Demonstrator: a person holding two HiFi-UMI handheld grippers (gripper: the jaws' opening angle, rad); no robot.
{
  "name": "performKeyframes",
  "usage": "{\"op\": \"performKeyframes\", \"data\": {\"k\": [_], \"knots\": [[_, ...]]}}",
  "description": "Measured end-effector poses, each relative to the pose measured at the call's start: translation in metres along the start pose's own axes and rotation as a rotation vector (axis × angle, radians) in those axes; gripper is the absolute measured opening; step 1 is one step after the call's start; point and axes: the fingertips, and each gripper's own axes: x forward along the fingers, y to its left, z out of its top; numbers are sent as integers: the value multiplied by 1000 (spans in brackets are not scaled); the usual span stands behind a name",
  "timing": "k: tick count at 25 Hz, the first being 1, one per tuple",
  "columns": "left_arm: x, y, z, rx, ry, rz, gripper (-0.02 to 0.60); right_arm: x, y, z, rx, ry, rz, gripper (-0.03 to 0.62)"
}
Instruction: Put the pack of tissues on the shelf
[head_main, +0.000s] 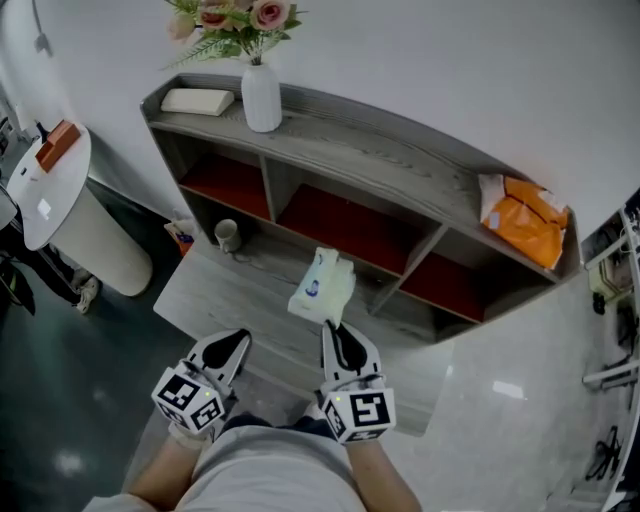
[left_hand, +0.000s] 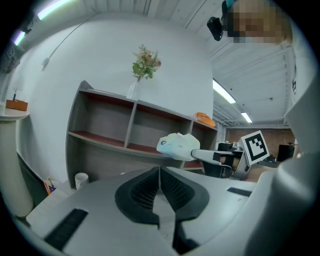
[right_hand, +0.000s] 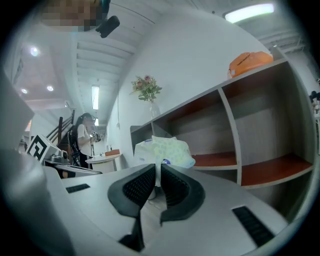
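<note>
Closest to me, my left gripper (head_main: 233, 345) hangs short of the shelf (head_main: 380, 155), jaws pressed together on nothing. My right gripper (head_main: 335, 330) pinches the pack of tissues (head_main: 322, 285) by its near edge. The pack juts toward the shelf's middle compartment, presumably to slide in.

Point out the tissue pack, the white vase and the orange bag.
tissue pack (head_main: 322, 285), head view, middle of the wrapper.
white vase (head_main: 262, 98), head view, its body.
orange bag (head_main: 527, 222), head view, centre of the bag.
</note>
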Motion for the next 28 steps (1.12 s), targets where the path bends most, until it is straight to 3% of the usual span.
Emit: {"op": "performKeyframes", "data": {"k": [6, 15, 28], "knots": [[22, 2, 21, 24, -25, 71, 25, 28, -31, 19, -18, -17, 41, 44], [29, 17, 37, 20, -25, 106, 25, 77, -46, 41, -59, -12, 23, 44], [19, 63, 41, 5, -3, 120, 25, 154, -47, 8, -83, 121, -71, 44]]}}
